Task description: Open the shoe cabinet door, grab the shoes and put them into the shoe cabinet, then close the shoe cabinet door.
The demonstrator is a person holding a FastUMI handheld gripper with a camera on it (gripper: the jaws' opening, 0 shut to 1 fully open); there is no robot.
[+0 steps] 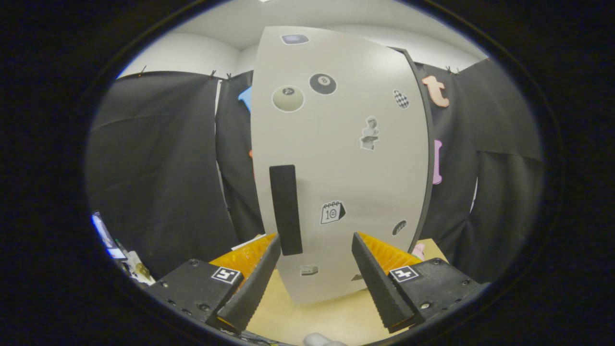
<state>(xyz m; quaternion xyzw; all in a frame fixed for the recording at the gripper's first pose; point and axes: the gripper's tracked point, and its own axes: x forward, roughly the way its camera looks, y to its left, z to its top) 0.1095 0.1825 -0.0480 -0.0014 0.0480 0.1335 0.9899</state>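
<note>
A tall pale grey shoe cabinet door [336, 158], dotted with several stickers, stands just ahead of my fingers and looks flush with the cabinet's dark right edge [425, 144]. Its black vertical handle [286, 209] sits near the door's left side, just above and ahead of my left fingertip [271, 250]. My gripper [314, 245] is open, its fingers spread wide with only the door's lower part showing between them. A small white rounded thing [322, 340] peeks in below the fingers; I cannot tell what it is.
The cabinet stands on a light wooden tabletop [326, 312]. Black booth cloth [158, 168] hangs on both sides and behind. Some clutter [120, 254] lies off the table's left side.
</note>
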